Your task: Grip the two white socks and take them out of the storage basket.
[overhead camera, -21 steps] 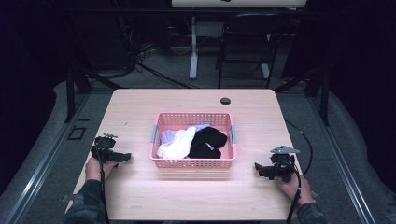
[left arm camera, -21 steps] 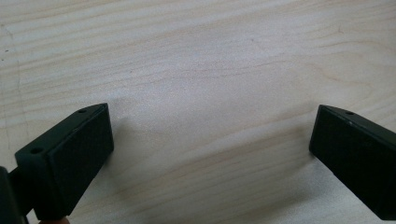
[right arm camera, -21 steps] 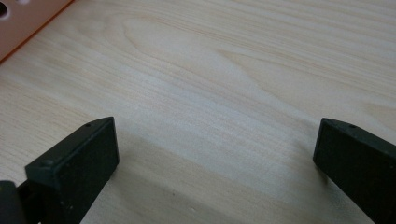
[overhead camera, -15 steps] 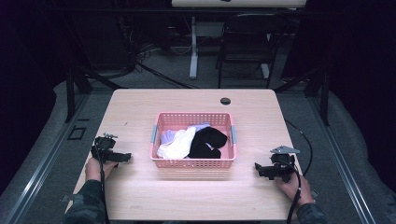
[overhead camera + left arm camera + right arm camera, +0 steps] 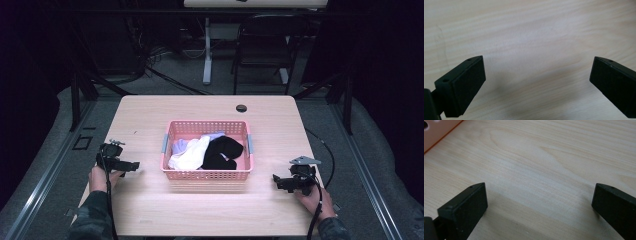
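Observation:
A pink plastic basket [image 5: 207, 174] stands in the middle of the light wooden table [image 5: 150, 120]. Inside lie a white cloth [image 5: 191, 154], a black cloth [image 5: 221, 151] and a bit of pale lilac fabric [image 5: 181, 145]. My left gripper [image 5: 134, 165] rests on the table left of the basket, held by a hand, and points toward it. In the left gripper view its jaws stand wide apart over bare wood, gripper [image 5: 536, 82] open. My right gripper [image 5: 276, 180] lies right of the basket's front corner, also open [image 5: 539, 205], nothing between the jaws.
A small black round object [image 5: 241, 108] sits near the table's far edge. A corner of the basket [image 5: 439, 128] shows at the upper left in the right gripper view. Behind the table stand a dark chair [image 5: 265, 45] and a white desk leg [image 5: 207, 50]; cables run over the floor.

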`<state>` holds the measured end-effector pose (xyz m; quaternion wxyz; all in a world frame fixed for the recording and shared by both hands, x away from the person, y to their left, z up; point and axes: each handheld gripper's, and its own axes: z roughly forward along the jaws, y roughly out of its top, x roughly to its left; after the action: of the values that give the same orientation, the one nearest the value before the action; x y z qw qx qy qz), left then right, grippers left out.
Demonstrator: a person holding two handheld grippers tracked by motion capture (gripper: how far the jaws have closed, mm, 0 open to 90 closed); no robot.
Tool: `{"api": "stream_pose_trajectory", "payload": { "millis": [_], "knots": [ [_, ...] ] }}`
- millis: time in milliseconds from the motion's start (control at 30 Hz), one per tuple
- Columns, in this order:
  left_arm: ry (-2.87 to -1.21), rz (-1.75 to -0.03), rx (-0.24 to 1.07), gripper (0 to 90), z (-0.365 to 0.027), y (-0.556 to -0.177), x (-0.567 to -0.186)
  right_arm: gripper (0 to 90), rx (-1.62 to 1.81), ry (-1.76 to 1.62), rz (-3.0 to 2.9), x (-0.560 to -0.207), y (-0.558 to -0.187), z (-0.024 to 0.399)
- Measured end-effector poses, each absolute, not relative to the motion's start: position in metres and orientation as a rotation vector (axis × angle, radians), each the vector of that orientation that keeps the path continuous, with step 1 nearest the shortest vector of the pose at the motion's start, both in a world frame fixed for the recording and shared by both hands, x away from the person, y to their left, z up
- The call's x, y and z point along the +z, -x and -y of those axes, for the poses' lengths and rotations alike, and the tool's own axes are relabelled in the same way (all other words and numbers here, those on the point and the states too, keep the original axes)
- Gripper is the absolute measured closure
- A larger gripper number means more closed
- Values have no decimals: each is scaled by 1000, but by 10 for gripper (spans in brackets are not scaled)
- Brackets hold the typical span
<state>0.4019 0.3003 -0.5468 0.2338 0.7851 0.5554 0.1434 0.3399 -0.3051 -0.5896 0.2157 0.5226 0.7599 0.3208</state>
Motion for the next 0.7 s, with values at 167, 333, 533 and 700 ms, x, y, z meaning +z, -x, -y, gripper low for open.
{"api": "stream_pose_trajectory", "payload": {
  "millis": [167, 333, 533, 700],
  "knots": [
    [-2176, -1488, 403, 0, -291, -399, -526, 0, 886, -1447, -2112, -589, -340, 305],
    [-2176, -1436, 407, 0, -286, -395, -510, 0, 885, -1443, -2119, -589, -341, 306],
    [-2160, -1375, 444, 0, -274, -394, -488, 0, 885, -1442, -2119, -589, -340, 306],
    [-2183, -1345, 453, 0, -259, -396, -473, 0, 886, -1443, -2119, -589, -341, 305]
  ]
}}
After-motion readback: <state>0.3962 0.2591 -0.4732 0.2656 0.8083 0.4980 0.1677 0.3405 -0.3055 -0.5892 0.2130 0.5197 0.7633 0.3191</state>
